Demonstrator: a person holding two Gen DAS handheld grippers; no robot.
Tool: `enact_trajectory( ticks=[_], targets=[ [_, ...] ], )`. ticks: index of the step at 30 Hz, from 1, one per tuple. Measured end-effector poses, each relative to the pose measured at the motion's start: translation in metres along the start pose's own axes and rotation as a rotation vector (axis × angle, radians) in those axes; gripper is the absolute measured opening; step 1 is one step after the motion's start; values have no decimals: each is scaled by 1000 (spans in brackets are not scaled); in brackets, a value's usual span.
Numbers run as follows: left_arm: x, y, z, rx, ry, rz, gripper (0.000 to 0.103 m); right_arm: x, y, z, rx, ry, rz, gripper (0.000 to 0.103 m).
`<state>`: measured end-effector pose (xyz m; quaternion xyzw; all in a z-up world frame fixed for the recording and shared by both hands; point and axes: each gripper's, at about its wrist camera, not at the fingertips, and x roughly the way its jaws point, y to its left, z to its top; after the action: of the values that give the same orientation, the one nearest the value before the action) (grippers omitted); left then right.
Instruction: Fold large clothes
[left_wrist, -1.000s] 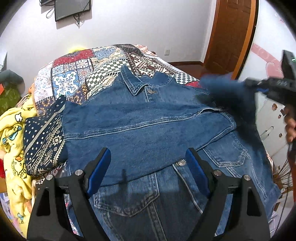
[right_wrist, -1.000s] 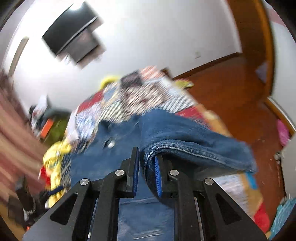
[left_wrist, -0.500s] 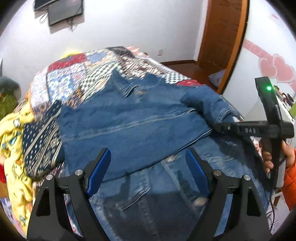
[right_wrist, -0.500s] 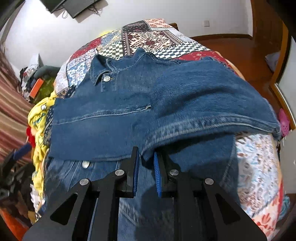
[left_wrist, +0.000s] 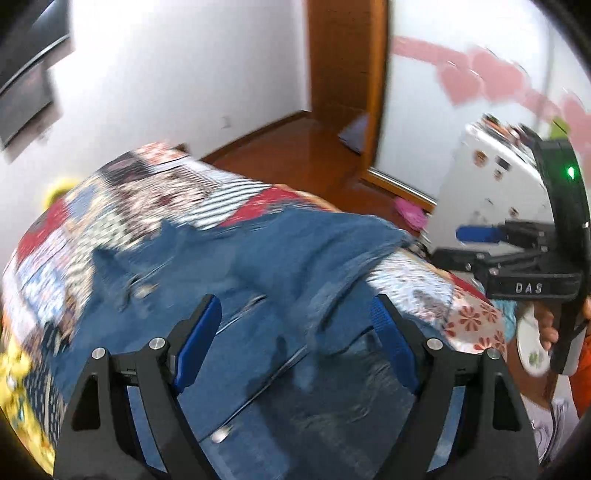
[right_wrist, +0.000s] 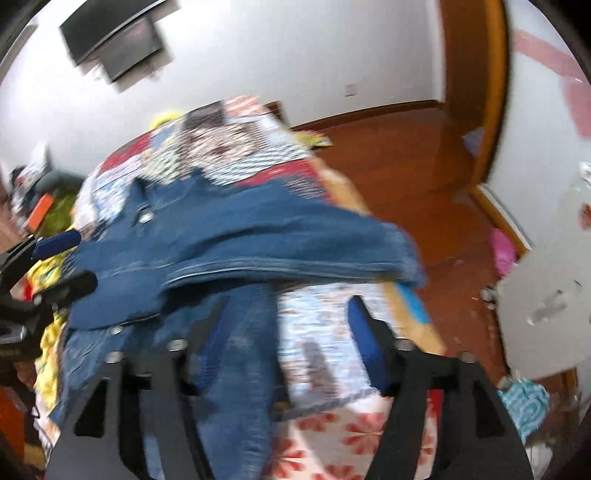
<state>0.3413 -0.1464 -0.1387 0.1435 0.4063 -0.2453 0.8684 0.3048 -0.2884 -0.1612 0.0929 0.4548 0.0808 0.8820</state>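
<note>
Right wrist view: the blue denim jacket lies on the patchwork-quilted bed, one sleeve folded across, with the right claw and left claw both released and empty. The sleeve's cuff overhangs the bed edge, so its weight could drag the fold undone.

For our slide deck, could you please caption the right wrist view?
Open right claw above a denim jacket with its sleeve folded across, on a patchwork quilt.

Lying spread across a patchwork-quilted bed: a blue denim jacket, one sleeve folded over.
</note>
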Motion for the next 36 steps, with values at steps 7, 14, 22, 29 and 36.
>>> enact_trajectory(
  ticks=[7,14,22,29,36],
  targets=[
    [66,-34,11,142,85,4,75,14,-26,-6,95,26,-23,65],
    [116,-31,3,166,184,16,49,41,-29,-22,131,86,34,65],
    [82,-3,23,-71,64,-122,12,63,-6,-23,72,89,25,65],
    [35,36,4,-192,7,-94,11,69,-1,-31,14,105,2,66],
    [57,55,-64,-201,228,-24,16,70,-1,-29,7,123,2,66]
  ],
)
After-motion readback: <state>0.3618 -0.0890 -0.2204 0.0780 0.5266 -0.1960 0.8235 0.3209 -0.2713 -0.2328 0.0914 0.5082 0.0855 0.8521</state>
